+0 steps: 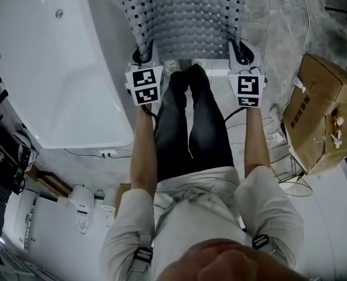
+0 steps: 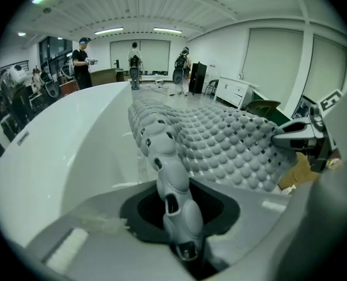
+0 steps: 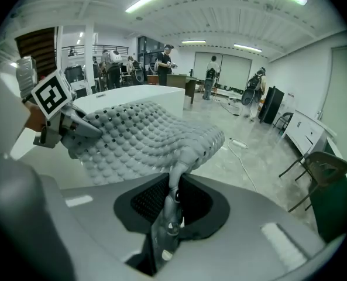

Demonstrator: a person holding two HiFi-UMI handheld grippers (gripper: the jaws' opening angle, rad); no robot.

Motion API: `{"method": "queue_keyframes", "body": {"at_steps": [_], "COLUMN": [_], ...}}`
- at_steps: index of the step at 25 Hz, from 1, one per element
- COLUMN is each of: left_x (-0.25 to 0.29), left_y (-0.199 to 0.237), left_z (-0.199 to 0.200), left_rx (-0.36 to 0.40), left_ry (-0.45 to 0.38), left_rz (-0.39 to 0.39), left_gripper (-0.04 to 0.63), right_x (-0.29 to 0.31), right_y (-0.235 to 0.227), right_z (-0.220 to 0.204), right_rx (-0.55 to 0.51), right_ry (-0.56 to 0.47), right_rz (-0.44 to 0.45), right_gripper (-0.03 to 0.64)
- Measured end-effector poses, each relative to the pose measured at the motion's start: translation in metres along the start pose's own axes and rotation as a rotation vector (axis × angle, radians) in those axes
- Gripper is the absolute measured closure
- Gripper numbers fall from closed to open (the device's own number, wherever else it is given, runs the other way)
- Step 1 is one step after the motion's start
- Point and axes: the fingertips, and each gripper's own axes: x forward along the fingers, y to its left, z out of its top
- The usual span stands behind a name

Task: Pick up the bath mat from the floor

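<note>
Left gripper (image 1: pixel 143 56) was closed on one near corner of the bath mat (image 1: pixel 185 16). Right gripper (image 1: pixel 241 51) was closed on the other corner, and both pairs of jaws pinched a thin edge.

The mat was spread between them at top centre of the head view, beside the white bathtub (image 1: pixel 62 69) at upper left. Its far end ran out of frame, so I could not tell if it cleared the floor (image 1: pixel 278 16).

Judged soft, light and floppy, a bobbled, perforated rubbery sheet that buckled at each pinch. Corner holds suited it, though a shallow bite might slip.
</note>
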Motion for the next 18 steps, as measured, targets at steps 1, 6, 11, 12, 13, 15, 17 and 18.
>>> {"method": "queue_keyframes", "body": {"at_steps": [1,6,11,12,13,15,17,18], "left_x": [-0.009,-0.053,-0.101,-0.11,-0.118,-0.135,-0.153,-0.163], "left_y": [-0.001,-0.013,-0.014,-0.016,-0.017,-0.019,-0.018,-0.018], "left_z": [0.005,0.033,0.074,0.082,0.09,0.106,0.121,0.128], "left_rx": [0.0,0.004,0.01,0.013,0.015,0.019,0.023,0.025], "left_ry": [-0.006,-0.047,-0.108,-0.122,-0.135,-0.157,-0.179,-0.191], "left_rz": [0.0,-0.005,-0.013,-0.012,-0.011,-0.008,-0.007,-0.007], "left_gripper": [0.506,0.506,0.508,0.508,0.508,0.509,0.509,0.509], "right_x": [-0.008,-0.057,-0.103,-0.111,-0.119,-0.136,-0.153,-0.161], "right_y": [0.0,-0.005,-0.007,-0.008,-0.009,-0.012,-0.014,-0.015], "right_z": [0.006,0.04,0.091,0.101,0.109,0.126,0.143,0.152], "right_rx": [0.001,-0.011,-0.039,-0.046,-0.051,-0.059,-0.068,-0.072], "right_ry": [-0.004,-0.037,-0.084,-0.095,-0.106,-0.128,-0.15,-0.161], "right_rz": [-0.006,-0.033,-0.079,-0.087,-0.093,-0.102,-0.109,-0.114], "right_gripper": [0.561,0.563,0.563,0.564,0.563,0.565,0.565,0.565]}}
